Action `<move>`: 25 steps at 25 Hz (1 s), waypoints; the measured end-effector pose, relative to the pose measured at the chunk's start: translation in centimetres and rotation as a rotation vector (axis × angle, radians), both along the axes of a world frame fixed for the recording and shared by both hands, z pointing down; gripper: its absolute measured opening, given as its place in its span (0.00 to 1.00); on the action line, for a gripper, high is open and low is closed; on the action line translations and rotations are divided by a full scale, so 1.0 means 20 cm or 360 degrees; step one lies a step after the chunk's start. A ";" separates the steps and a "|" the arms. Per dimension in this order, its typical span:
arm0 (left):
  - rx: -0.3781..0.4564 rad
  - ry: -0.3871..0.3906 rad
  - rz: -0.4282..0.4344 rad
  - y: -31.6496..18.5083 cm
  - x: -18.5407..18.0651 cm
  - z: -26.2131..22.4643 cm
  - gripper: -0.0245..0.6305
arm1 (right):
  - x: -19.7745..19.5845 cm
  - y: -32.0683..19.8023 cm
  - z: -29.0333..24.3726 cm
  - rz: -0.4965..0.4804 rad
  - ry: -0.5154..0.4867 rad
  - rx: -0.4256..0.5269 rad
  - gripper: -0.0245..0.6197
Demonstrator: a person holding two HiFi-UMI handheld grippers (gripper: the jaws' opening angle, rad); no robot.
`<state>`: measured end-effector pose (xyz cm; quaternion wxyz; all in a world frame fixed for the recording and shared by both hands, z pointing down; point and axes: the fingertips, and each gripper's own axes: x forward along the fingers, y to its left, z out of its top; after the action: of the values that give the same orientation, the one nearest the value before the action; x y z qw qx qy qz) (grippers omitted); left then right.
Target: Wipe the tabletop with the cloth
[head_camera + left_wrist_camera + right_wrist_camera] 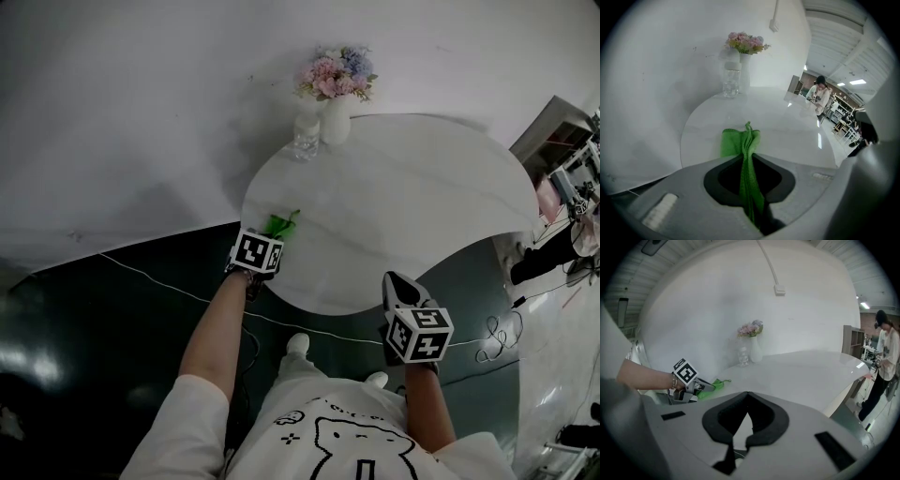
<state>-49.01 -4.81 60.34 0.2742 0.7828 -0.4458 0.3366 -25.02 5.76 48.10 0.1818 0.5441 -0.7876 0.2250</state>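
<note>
A green cloth (280, 224) lies bunched at the left edge of the round white table (403, 206). My left gripper (269, 238) is shut on it. In the left gripper view the cloth (740, 143) runs pinched between the jaws of the left gripper (746, 157) and spreads forward onto the tabletop (787, 126). My right gripper (398, 284) hangs just off the table's near edge, apart from the cloth. In its own view the right gripper (747, 393) has its jaws closed tip to tip with nothing between them. That view also shows the left gripper (701, 386) and the cloth (718, 383).
A white vase of pink and blue flowers (336, 89) and a clear glass bottle (306, 139) stand at the table's far edge. A white cable (169, 281) crosses the dark floor. A person (883, 357) stands beyond the table's right side.
</note>
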 end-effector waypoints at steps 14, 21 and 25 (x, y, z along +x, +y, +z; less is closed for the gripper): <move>-0.0017 0.0006 -0.0062 0.19 0.21 0.02 0.11 | 0.17 0.13 0.04 -0.0097 -0.0021 -0.0029 0.04; -0.0014 0.0003 -0.0097 0.24 0.29 0.02 0.11 | 0.29 0.18 0.07 -0.0118 -0.0025 -0.0047 0.04; 0.0006 -0.0012 -0.0114 0.27 0.35 0.03 0.11 | 0.36 0.20 0.07 -0.0126 -0.0029 -0.0044 0.04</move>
<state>-41.98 0.69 60.85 0.2830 0.7657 -0.4751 0.3285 -17.72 9.75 49.53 0.1910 0.5079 -0.8068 0.2335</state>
